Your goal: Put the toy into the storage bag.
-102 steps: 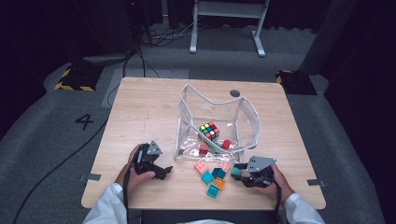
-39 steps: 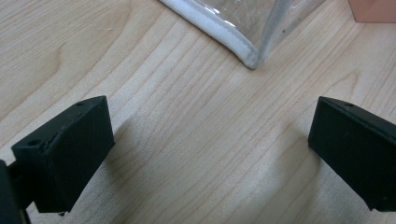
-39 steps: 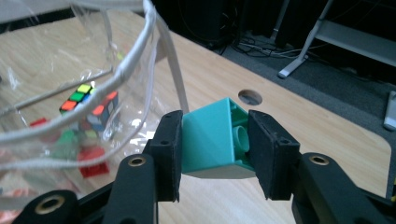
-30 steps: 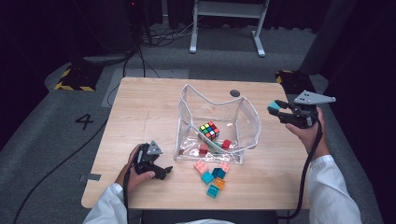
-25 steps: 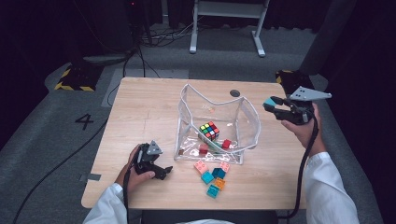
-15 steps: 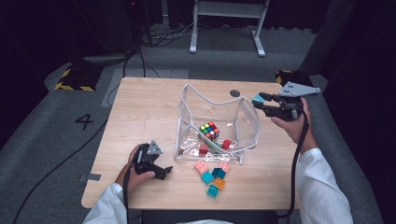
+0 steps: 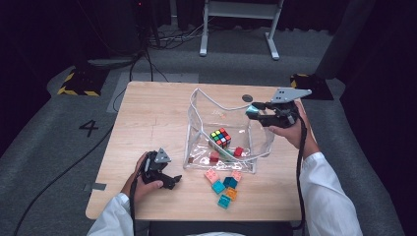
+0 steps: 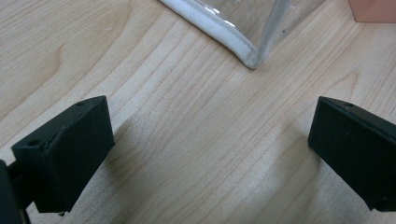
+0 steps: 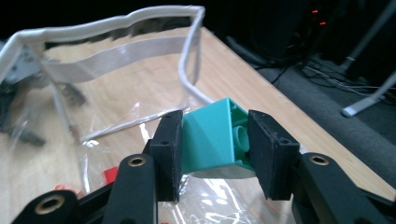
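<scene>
Since the earliest frame, the right gripper point(image 7: 256, 112) has gone from the table's near edge by the loose bricks up to the bag's point(image 7: 196, 123) far right rim, and over the last second it has slid leftward across that rim; the left gripper point(image 7: 167, 177) has stayed where it was.

Between the right gripper's point(image 9: 215, 154) jaws sits a teal brick point(image 9: 212, 142), clamped on both flat sides, with one round stud showing toward the right pad. Just below and beyond the brick lies the clear bag point(image 9: 187, 60), its white-trimmed rim rising ahead of the jaws and its plastic floor shining under them. Down inside, nearer the person than the gripper, are a colour cube point(image 7: 220, 138) and two red bricks point(image 7: 214, 157). Farther off again, outside the bag's near wall, five loose bricks point(image 7: 223, 184) lie on the table point(image 7: 147, 113), pink, teal, orange and blue.

The left gripper point(image 8: 205, 154) rests on the table with its jaws wide apart and bare wood between them. Just ahead of its jaws is the bag's near left corner point(image 8: 250, 56), close but not touching. A pink brick point(image 8: 373, 9) edges in beyond its right jaw.
</scene>
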The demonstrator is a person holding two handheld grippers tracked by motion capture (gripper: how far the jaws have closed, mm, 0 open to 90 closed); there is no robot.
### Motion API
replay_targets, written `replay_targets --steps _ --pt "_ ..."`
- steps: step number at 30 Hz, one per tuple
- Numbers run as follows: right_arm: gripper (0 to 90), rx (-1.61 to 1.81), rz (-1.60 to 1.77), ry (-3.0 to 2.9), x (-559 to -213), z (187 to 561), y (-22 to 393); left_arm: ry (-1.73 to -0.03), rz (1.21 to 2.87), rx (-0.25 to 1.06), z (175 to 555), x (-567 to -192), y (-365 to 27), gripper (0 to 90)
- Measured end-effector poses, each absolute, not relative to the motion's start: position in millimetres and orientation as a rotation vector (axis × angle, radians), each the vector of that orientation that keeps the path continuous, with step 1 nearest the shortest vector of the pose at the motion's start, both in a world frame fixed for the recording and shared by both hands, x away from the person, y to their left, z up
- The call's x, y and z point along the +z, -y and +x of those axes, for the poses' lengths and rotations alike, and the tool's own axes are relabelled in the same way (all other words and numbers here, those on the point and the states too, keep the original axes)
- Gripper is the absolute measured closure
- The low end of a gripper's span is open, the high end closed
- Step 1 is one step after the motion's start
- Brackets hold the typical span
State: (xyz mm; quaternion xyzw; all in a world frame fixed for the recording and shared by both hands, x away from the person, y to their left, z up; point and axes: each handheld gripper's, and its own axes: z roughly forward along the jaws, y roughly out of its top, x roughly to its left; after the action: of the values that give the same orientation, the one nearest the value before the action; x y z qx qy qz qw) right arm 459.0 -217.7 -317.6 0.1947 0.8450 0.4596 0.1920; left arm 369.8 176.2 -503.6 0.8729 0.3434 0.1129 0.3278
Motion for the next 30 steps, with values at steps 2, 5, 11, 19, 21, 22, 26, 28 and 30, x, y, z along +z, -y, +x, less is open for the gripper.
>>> replay_targets --steps 2,5,11,19,21,22,26,28,30 --pt "57.4 1.259 0.501 -2.393 -318.1 459.0 210.4 -0.899 2.286 0.295 369.8 -503.6 -176.2 0.3" --pt "57.4 1.232 0.475 -2.419 -318.6 459.8 199.5 -0.899 2.286 0.295 369.8 -503.6 -176.2 0.3" --pt "57.4 1.169 0.462 -2.473 -322.3 463.1 185.7 -0.899 2.285 0.296 369.8 -503.6 -176.2 0.3" --pt "57.4 1.025 0.441 -2.579 -329.1 470.0 174.4 -0.898 2.286 0.296 369.7 -503.6 -176.2 0.4" --pt "57.3 0.990 0.445 -2.601 -329.7 470.1 172.8 -0.898 2.286 0.296 369.7 -503.6 -176.2 0.3" --pt "57.3 0.971 0.443 -2.612 -330.3 470.3 172.1 -0.898 2.286 0.296 369.7 -503.6 -176.2 0.4" --pt "57.3 0.865 0.422 -2.655 -332.3 472.6 170.4 -0.898 2.286 0.296 369.7 -503.6 -176.2 0.3" --pt "57.4 0.828 0.397 -2.659 -333.1 474.8 170.9 -0.898 2.287 0.296 369.8 -503.6 -176.3 0.3" --pt "57.4 0.808 0.411 -2.678 -334.3 475.6 173.1 -0.898 2.286 0.296 369.8 -503.6 -176.2 0.4"
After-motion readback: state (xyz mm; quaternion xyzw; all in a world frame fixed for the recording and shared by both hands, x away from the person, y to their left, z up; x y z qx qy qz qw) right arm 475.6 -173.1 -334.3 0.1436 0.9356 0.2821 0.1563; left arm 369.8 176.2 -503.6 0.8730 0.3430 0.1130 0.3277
